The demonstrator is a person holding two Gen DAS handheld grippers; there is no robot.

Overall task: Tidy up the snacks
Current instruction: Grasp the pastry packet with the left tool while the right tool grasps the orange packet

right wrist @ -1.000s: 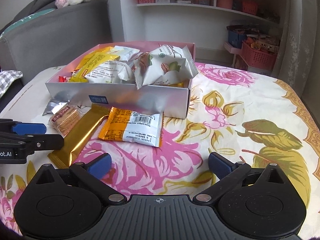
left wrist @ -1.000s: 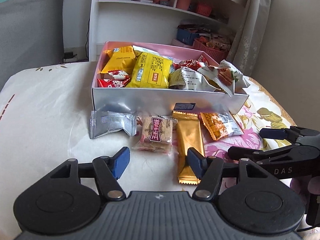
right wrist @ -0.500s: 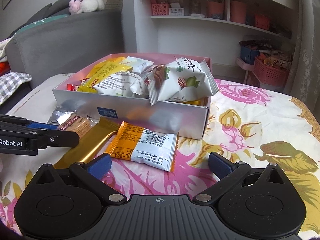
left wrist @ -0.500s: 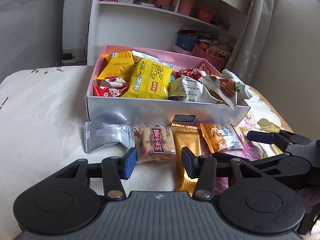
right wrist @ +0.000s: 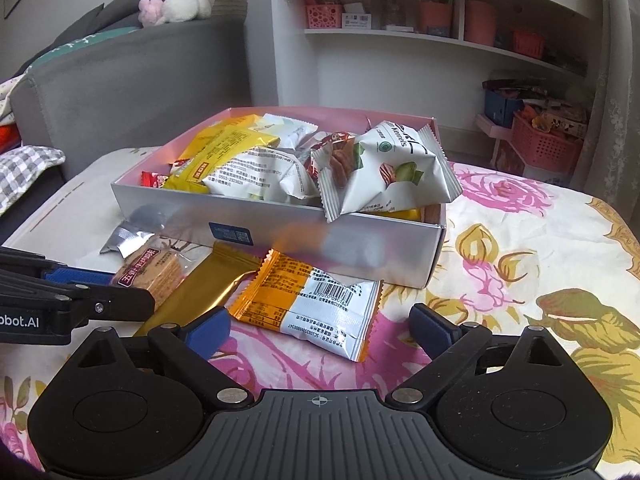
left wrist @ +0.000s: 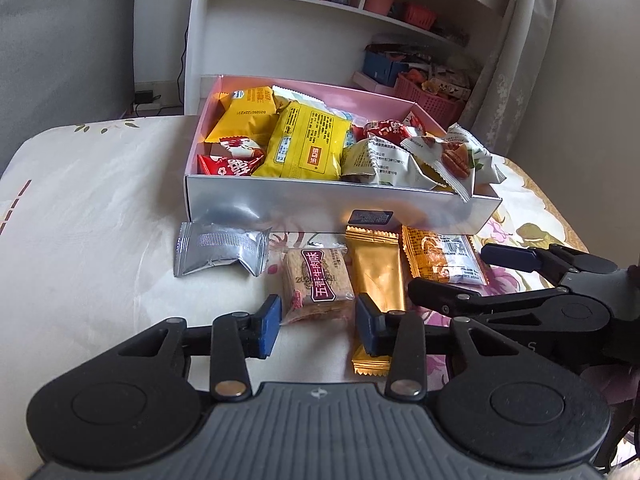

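Note:
A silver box (left wrist: pixel 320 204) (right wrist: pixel 400 252) with a pink inside holds several snack packs. In front of it on the cloth lie a silver pack (left wrist: pixel 220 250), a clear biscuit pack (left wrist: pixel 316 280) (right wrist: pixel 152 270), a gold bar (left wrist: pixel 378 276) (right wrist: pixel 196 288) and an orange-and-white pack (left wrist: pixel 444 256) (right wrist: pixel 316 300). My left gripper (left wrist: pixel 318 326) is open, its blue pads either side of the biscuit pack's near end. My right gripper (right wrist: pixel 320 326) is open wide, its pads flanking the near edge of the orange-and-white pack; it also shows in the left wrist view (left wrist: pixel 520 280).
The snacks lie on a table with a flowered cloth (right wrist: pixel 520 240). A white shelf unit (left wrist: pixel 304 20) with pink baskets stands behind, a grey sofa (right wrist: pixel 120 80) at the left, a curtain (left wrist: pixel 520 60) at the right.
Both grippers have moved forward towards the snacks. The left jaws have narrowed around the biscuit pack. The right jaws stay wide, now at the orange-and-white pack.

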